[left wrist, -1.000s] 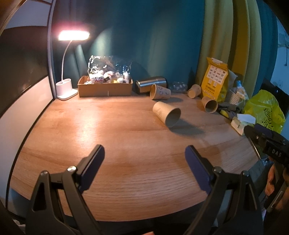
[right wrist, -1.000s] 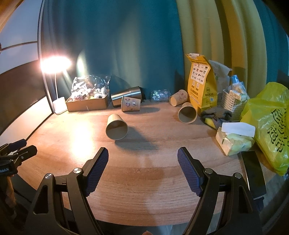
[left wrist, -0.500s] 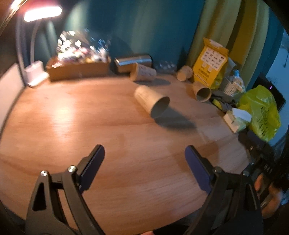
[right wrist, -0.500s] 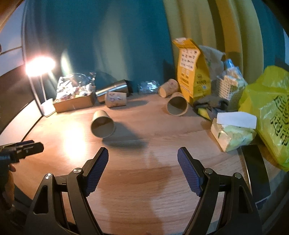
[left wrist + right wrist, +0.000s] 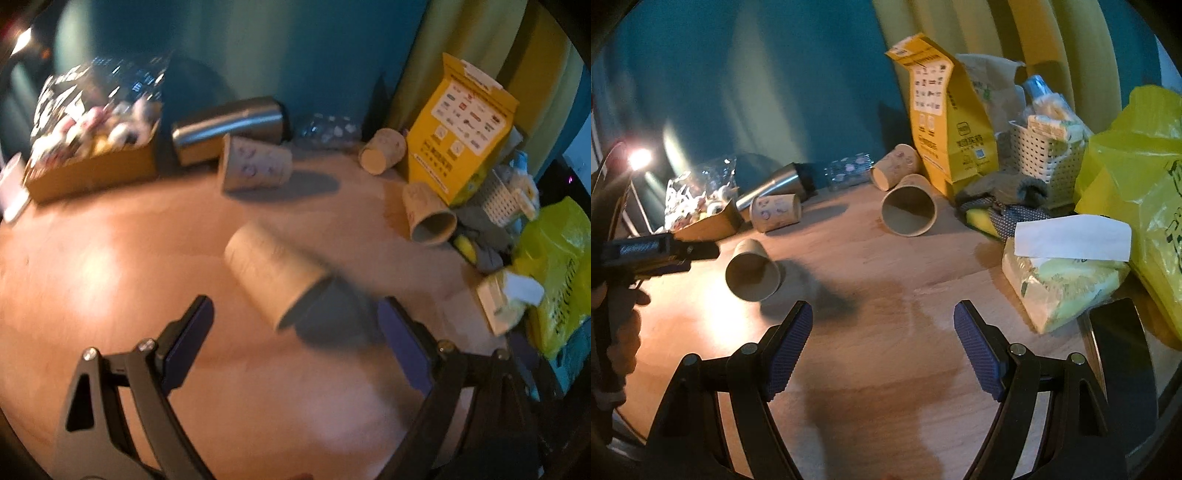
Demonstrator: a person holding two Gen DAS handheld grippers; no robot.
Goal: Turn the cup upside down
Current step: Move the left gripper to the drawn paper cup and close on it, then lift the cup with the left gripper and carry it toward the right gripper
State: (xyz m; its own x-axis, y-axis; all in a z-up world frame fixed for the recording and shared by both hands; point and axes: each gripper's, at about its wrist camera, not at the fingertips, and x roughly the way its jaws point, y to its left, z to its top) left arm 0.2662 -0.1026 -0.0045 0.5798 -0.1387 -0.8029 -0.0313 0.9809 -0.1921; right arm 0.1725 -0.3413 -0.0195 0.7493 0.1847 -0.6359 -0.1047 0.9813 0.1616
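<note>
Now, key relation: we see the plain paper cup (image 5: 273, 273) lying on its side just ahead of our left gripper (image 5: 295, 325), its long axis slanting from base at far left to open mouth at near right, the mouth toward our right-side finger.
Left gripper: jaws wide, holding nothing; the cup sits slightly beyond the tips, roughly between their lines, not touching either.
Right gripper: we hold our right gripper (image 5: 882, 332) wide and empty too; from it the same cup (image 5: 751, 271) lies well off to the left, mouth facing us.
Nearer hand: we judge the left far closer, so the grasp falls to it.
Cup's place: on the wooden table (image 5: 92, 258), well apart from the other tipped cups.
Farther back: a printed paper cup (image 5: 255, 166), steel tumbler (image 5: 229, 127) and yellow carton (image 5: 461, 129) by the curtain.
</note>
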